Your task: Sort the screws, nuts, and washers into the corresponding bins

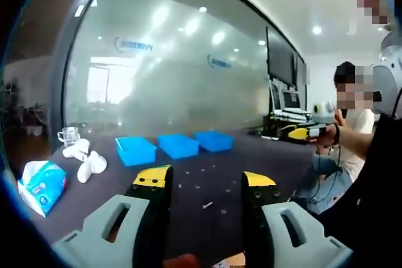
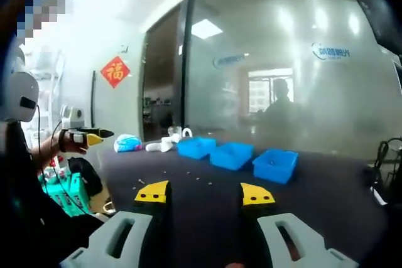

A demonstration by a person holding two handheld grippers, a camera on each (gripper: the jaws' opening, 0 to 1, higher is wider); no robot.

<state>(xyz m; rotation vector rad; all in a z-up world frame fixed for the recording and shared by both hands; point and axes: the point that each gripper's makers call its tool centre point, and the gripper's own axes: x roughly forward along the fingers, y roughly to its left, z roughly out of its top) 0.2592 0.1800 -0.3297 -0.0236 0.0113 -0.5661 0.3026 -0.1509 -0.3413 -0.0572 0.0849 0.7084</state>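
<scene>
Three blue bins (image 1: 178, 145) stand in a row on the dark table (image 1: 220, 161); the same bins (image 2: 232, 154) appear in the right gripper view. Small screws, nuts and washers (image 1: 207, 204) lie scattered on the table in front of the bins, also seen as tiny pale parts (image 2: 169, 174). My left gripper (image 1: 205, 183) hovers above the table, open, with nothing between its yellow-tipped jaws. My right gripper (image 2: 205, 194) is likewise open and empty, short of the bins. The other gripper (image 1: 301, 132) is in a person's hand at the right, and another one (image 2: 94, 134) shows at the left.
A tissue pack (image 1: 43, 183), white objects (image 1: 85, 158) and a glass cup (image 1: 68, 134) sit at the table's left. A frosted glass wall (image 1: 188, 80) stands behind the bins. Monitors (image 1: 282, 67) sit at the right end. A person (image 1: 352, 130) sits at the right edge.
</scene>
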